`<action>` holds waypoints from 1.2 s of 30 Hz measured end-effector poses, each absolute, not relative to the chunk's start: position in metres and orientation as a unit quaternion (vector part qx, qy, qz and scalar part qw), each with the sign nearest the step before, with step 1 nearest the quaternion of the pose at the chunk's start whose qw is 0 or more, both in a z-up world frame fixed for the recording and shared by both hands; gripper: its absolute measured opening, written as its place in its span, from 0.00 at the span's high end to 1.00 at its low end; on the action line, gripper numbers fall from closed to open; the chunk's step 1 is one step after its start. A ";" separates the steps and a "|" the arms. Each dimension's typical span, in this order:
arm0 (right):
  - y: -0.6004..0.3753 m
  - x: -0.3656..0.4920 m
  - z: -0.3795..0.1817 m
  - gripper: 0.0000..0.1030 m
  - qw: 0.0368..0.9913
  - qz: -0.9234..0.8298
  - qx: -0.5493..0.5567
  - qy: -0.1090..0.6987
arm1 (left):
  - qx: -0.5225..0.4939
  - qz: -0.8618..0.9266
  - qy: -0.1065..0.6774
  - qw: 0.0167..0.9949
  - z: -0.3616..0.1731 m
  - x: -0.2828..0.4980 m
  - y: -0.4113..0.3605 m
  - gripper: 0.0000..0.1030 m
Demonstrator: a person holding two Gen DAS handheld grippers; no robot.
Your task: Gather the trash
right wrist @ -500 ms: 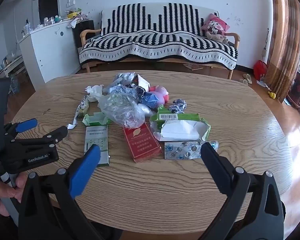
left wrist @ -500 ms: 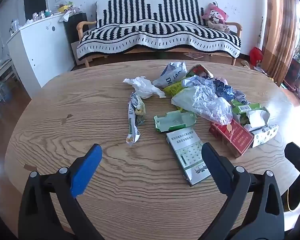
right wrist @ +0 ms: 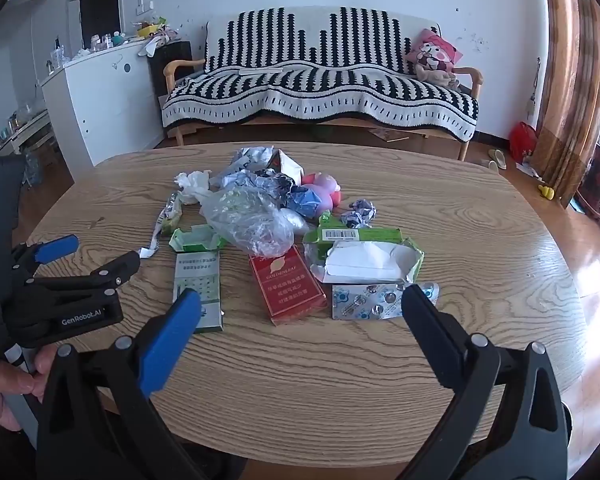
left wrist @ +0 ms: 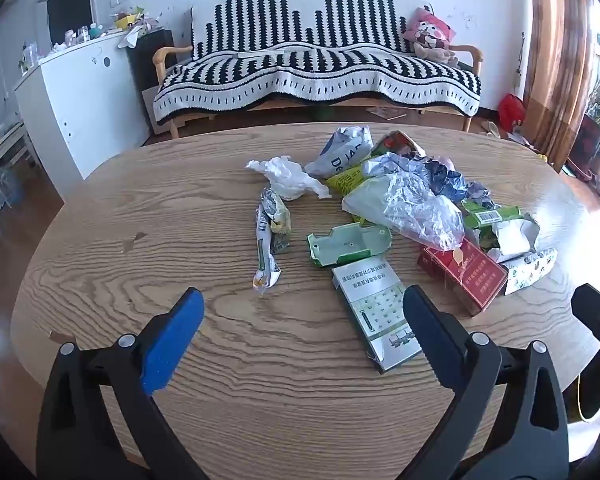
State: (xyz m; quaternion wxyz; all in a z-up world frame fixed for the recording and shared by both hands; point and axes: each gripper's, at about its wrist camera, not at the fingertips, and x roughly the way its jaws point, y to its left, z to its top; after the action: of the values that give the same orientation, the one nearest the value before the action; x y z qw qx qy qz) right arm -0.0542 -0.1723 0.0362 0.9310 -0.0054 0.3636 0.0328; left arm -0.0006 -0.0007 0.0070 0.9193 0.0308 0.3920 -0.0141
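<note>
A heap of trash lies on the oval wooden table [left wrist: 204,208]. In it are a white tissue wad [left wrist: 290,176], a thin torn wrapper [left wrist: 268,240], a green flattened carton [left wrist: 348,245], a green-and-white box [left wrist: 376,308], a red cigarette box [right wrist: 286,284], a clear plastic bag [right wrist: 248,220], a torn green tissue box [right wrist: 364,252] and a silver blister pack [right wrist: 380,298]. My left gripper [left wrist: 300,320] hovers open over the near table, with the green-and-white box by its right pad. Open too, my right gripper [right wrist: 300,320] hangs over the table's near edge, in front of the red box.
A striped-blanket sofa [left wrist: 316,72] stands behind the table, with a white cabinet [left wrist: 84,96] at the left and a curtain [left wrist: 556,60] at the right. In the right wrist view the left gripper [right wrist: 80,264] and the hand holding it [right wrist: 8,384] sit at the left edge.
</note>
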 end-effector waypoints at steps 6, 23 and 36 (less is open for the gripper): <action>-0.174 -0.055 0.039 0.05 0.932 0.034 -0.004 0.362 | 0.031 -0.014 0.391 0.920 0.007 -0.001 -0.001 0.06; -0.179 -0.054 0.038 0.05 0.933 0.038 0.000 0.359 | 0.031 -0.014 0.392 0.919 0.008 -0.003 0.000 0.06; -0.179 -0.054 0.039 0.05 0.933 0.037 0.000 0.358 | 0.032 -0.014 0.391 0.920 0.007 -0.003 0.000 0.06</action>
State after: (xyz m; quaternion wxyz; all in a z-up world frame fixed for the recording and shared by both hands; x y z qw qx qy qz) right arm -0.0540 -0.1794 0.0386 0.9331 -0.0001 0.3577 0.0373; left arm -0.0026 0.0000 0.0071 0.9197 0.0317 0.3912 -0.0140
